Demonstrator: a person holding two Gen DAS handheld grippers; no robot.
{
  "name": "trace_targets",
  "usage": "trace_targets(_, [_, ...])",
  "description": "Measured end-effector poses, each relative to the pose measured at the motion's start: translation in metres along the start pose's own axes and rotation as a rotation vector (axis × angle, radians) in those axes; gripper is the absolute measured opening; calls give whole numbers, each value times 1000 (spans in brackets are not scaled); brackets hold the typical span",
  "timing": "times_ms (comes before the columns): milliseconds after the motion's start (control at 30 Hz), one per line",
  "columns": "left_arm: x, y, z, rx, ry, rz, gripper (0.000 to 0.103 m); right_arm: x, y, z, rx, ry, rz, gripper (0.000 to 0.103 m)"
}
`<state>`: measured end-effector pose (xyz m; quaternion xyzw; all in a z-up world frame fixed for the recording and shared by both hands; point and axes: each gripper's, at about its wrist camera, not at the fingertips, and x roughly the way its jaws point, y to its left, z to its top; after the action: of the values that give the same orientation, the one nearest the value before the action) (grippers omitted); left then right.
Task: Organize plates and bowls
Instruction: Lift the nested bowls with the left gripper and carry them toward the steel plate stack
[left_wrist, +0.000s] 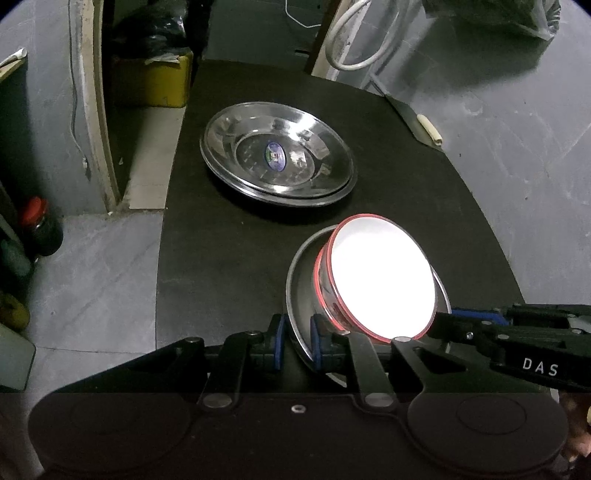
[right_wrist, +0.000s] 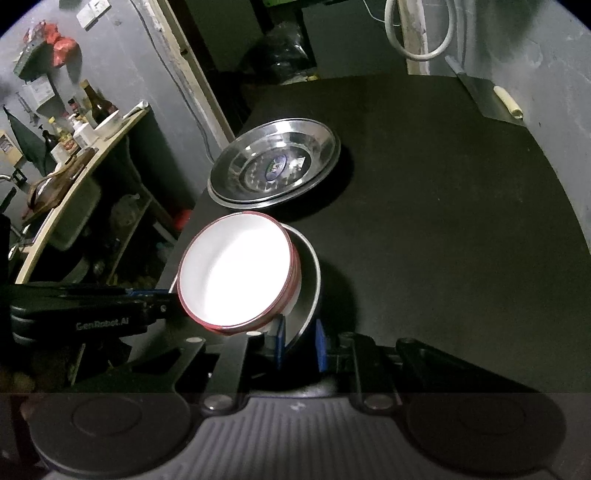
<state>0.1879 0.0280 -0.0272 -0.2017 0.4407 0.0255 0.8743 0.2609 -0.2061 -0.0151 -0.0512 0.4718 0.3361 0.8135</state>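
A steel plate (left_wrist: 301, 295) carries a white bowl with a red rim (left_wrist: 380, 280). Both grippers hold this plate by opposite edges above the black table (left_wrist: 229, 258). My left gripper (left_wrist: 297, 341) is shut on its near rim between blue pads. My right gripper (right_wrist: 301, 341) is shut on the plate's other rim (right_wrist: 308, 295); the bowl (right_wrist: 236, 269) sits tilted on it. A stack of steel plates (left_wrist: 277, 153) with a blue sticker lies farther back on the table, also in the right wrist view (right_wrist: 275, 162).
A cleaver (left_wrist: 417, 122) with a pale handle lies at the table's far right edge. A yellow box (left_wrist: 155, 79) stands behind the table on the left. A shelf with bottles (right_wrist: 81, 122) is left of the table. A white hose (right_wrist: 417, 33) hangs at the back.
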Motion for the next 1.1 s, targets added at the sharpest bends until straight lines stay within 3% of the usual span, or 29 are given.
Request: trace_targets(1100, [8,-2,62,-12,-107,-26,11,-5,-10,51,22,-107,21,19])
